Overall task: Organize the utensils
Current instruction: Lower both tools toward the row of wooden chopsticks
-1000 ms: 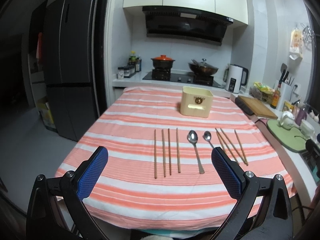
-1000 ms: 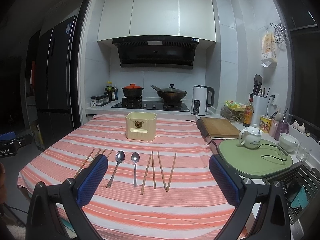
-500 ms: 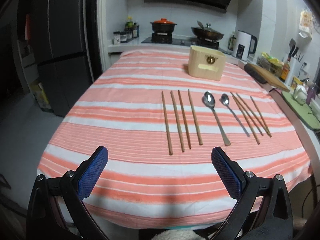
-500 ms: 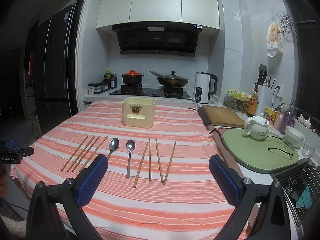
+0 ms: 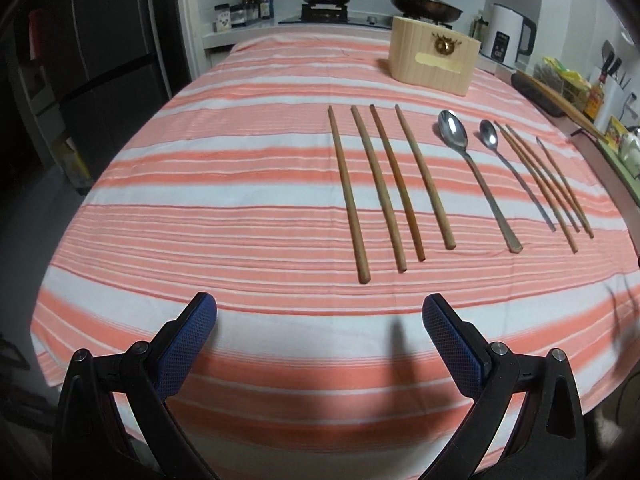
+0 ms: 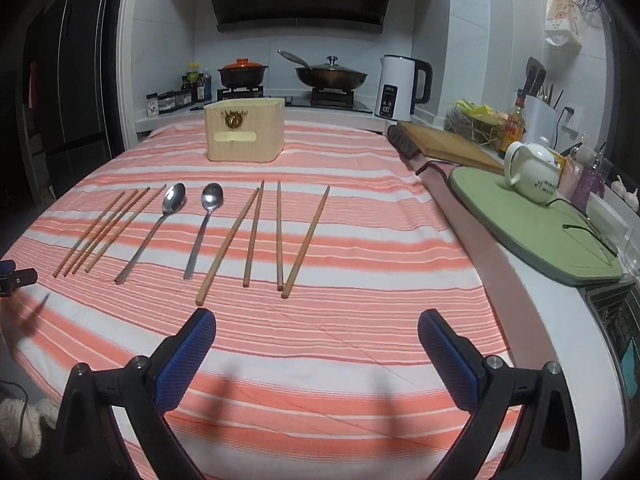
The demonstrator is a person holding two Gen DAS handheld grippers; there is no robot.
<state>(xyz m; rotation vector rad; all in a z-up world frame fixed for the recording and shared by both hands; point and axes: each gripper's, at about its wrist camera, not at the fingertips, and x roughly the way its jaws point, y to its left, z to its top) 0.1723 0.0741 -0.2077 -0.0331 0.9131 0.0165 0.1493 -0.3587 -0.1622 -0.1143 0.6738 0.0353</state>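
Several wooden chopsticks (image 5: 384, 184) lie in a row on the striped tablecloth (image 5: 220, 208). Right of them lie a large metal spoon (image 5: 476, 180), a small spoon (image 5: 516, 176) and more chopsticks (image 5: 552, 184). A cream utensil box (image 5: 434, 60) stands behind them. My left gripper (image 5: 320, 320) is open and empty, just short of the near chopstick ends. In the right wrist view the spoons (image 6: 160, 224) lie between the left chopsticks (image 6: 108, 232) and right chopsticks (image 6: 276, 240), with the box (image 6: 244, 128) behind. My right gripper (image 6: 316, 332) is open and empty, in front of the right chopsticks.
A counter runs along the right with a green mat (image 6: 532, 224), white teapot (image 6: 532, 172), cutting board (image 6: 448, 144) and kettle (image 6: 400, 88). A stove with pots (image 6: 328, 74) is at the back. A dark fridge (image 5: 100, 60) stands to the left.
Both grippers have moved forward and lower over the table, so the utensils look closer. Both stay open and empty.
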